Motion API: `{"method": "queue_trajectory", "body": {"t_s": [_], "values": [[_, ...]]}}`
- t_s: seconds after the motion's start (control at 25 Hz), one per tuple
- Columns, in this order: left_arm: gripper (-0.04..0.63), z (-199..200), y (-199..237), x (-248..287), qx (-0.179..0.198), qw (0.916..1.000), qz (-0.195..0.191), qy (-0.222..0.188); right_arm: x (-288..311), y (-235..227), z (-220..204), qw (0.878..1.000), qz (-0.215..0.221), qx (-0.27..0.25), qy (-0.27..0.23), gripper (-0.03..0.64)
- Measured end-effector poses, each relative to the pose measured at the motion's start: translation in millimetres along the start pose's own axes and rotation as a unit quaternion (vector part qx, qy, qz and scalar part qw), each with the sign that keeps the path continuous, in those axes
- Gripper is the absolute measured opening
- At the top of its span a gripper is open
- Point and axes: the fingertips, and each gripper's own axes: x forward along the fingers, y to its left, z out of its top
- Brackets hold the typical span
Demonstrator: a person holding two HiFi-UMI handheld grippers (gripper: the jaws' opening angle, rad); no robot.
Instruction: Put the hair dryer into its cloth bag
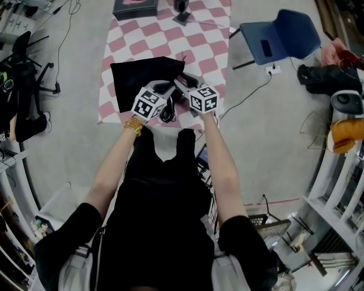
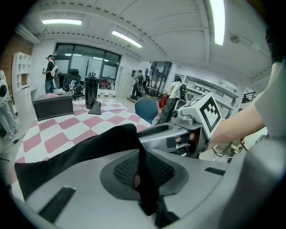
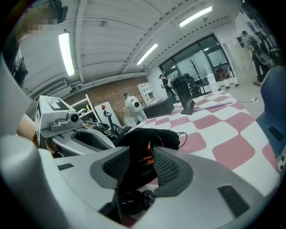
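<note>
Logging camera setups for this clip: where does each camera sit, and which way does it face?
Head view: on the head, steeply down at the cloth bag on the checkered surface; arms, torso, left gripper and right gripper show.
Left gripper view: along its fingers, pinching the cloth bag; right gripper and forearm show.
Right gripper view: along its fingers toward the hair dryer; left gripper shows.
Shared: each gripper view shows the other gripper.

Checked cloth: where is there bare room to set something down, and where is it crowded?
Bare: the checks between black box and cloth bag, and right of the bag. Crowded: the near edge, with bag, coiled cord, left gripper and right gripper.
</note>
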Motion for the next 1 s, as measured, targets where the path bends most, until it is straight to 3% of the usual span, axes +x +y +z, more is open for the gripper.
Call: {"method": "queue_trajectory", "body": {"t_s": [0.2, 0.32, 0.44, 0.6, 0.68, 0.8, 1.0], "values": [[0.026, -3, -1, -6, 0.004, 0.9996, -0.025, 0.014, 3, 9, -6, 0.997, 0.066, -0.014, 0.043, 0.154], [0.027, -1, 3, -14, 0.001, 0.9996, -0.027, 0.012, -19, 10, -6, 0.995, 0.039, -0.062, 0.074, 0.163], [0.026, 5, 9, -23, -0.003, 0.9997, -0.024, 0.002, -43, 41, -27, 0.985, 0.005, -0.113, 0.129, 0.23], [0.026, 5, 8, -24, 0.005, 0.9996, -0.028, 0.001, -37, 94, -81, 0.972, 0.018, -0.112, 0.208, 0.264], [0.026, 6, 6, -23, 0.005, 0.9994, -0.035, -0.002, -30, 100, -104, 0.964, 0.003, -0.12, 0.236, 0.27], [0.026, 7, 0, -25, 0.005, 0.9987, -0.049, -0.005, -24, 94, -114, 0.958, -0.038, -0.146, 0.246, 0.271], [0.023, 4, -16, -27, 0.034, 0.9958, -0.084, 0.009, -22, 87, -106, 0.953, -0.007, -0.187, 0.239, 0.258]]}}
